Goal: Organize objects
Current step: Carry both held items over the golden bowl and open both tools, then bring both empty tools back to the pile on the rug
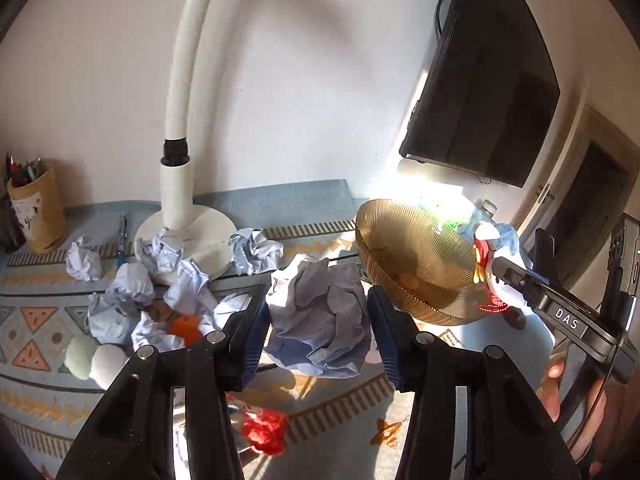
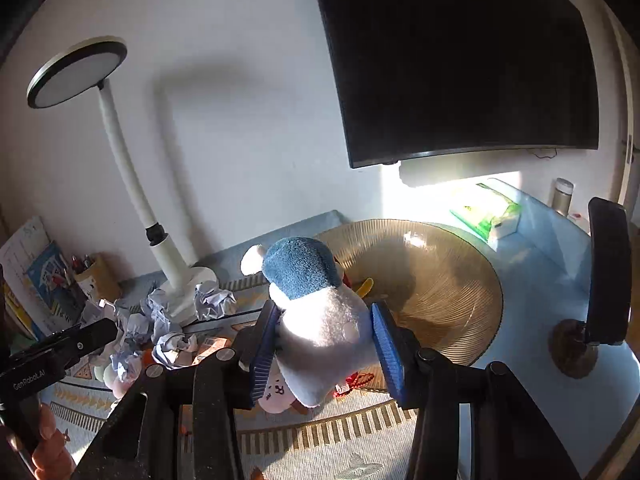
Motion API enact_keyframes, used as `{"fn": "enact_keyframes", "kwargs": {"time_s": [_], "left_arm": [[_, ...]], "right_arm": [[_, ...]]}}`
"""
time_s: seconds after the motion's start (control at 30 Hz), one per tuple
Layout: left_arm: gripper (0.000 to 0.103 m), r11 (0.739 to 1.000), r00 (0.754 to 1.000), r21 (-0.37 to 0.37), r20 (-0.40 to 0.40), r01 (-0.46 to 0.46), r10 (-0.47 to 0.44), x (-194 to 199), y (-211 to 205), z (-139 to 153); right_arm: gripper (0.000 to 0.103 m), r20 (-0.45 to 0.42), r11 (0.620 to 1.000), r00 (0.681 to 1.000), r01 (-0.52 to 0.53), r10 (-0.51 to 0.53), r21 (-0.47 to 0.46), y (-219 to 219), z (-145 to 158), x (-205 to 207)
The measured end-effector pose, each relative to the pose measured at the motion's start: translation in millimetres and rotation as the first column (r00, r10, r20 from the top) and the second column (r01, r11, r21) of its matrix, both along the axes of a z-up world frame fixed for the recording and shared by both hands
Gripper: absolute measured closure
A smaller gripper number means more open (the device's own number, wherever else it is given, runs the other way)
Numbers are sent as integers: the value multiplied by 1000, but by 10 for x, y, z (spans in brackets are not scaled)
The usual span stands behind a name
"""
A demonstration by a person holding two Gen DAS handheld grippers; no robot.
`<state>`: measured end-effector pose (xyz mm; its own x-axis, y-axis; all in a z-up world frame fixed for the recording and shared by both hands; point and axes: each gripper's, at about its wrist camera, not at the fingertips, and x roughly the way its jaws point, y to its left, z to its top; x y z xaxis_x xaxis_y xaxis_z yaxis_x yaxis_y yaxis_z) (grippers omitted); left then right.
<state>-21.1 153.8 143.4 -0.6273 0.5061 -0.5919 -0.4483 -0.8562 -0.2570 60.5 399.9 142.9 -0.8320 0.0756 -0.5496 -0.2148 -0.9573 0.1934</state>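
My left gripper is shut on a crumpled ball of pale blue paper and holds it above the patterned mat. My right gripper is shut on a blue and white plush toy and holds it at the near rim of an amber ribbed bowl. In the left wrist view the plush toy and the right gripper sit at the right rim of the bowl. Several more crumpled paper balls lie around the lamp base.
A white desk lamp stands at the back. A pen holder is at the far left. A red item, an orange one and pale round toys lie on the mat. A tissue pack and phone stand are right.
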Motion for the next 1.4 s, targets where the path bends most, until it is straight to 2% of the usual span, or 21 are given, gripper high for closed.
{"fn": "enact_keyframes", "kwargs": {"time_s": [0.1,0.3,0.37,0.43,0.47,0.57,0.7,0.83,0.9,0.93,0.97,1.07,1.2,1.33,1.4], "left_arm": [[56,999,998,12,50,47,-47,-181,508,-67],[56,992,991,2,38,127,-127,-325,1255,-160],[51,987,985,1,58,162,-162,-363,1400,-219],[27,983,977,2,115,181,-180,-422,1427,-286],[24,983,972,22,146,181,-182,-459,1406,-318],[24,982,970,108,171,155,-172,-444,1112,-345],[24,983,980,150,153,102,-125,-303,697,-274],[23,984,988,169,131,64,-87,-102,213,-232],[23,991,993,132,108,26,-41,37,-21,-208],[23,994,995,105,95,8,-18,110,-143,-202],[23,996,997,84,79,-10,3,178,-240,-210],[23,998,997,24,40,-66,65,388,-596,-266],[23,990,990,-51,36,-133,135,503,-973,-432],[23,979,980,-83,56,-185,190,527,-1259,-606],[23,976,976,-83,69,-203,209,544,-1382,-665]], "right_arm": [[57,47,997,998,55,-52,-63,309,-157,-104],[57,87,992,992,96,-90,-76,546,-309,-258],[51,121,994,989,96,-89,-55,550,-341,-316],[45,132,993,985,118,-113,-28,558,-363,-293],[41,123,992,985,122,-118,-19,565,-363,-262],[40,89,992,989,122,-120,-26,591,-353,-149],[36,74,994,992,106,-103,-31,499,-336,-93],[35,64,994,992,108,-109,16,392,-300,-170],[22,19,992,994,105,-107,74,335,-243,-256],[7,-7,987,993,114,-114,115,310,-219,-317],[3,-31,976,990,141,-137,166,300,-202,-396],[3,-63,943,984,175,-164,281,286,-211,-661],[3,-11,890,977,199,-214,411,290,-397,-1044],[3,4,868,970,214,-241,449,345,-480,-1238],[3,17,871,968,217,-250,442,384,-479,-1250]]}}
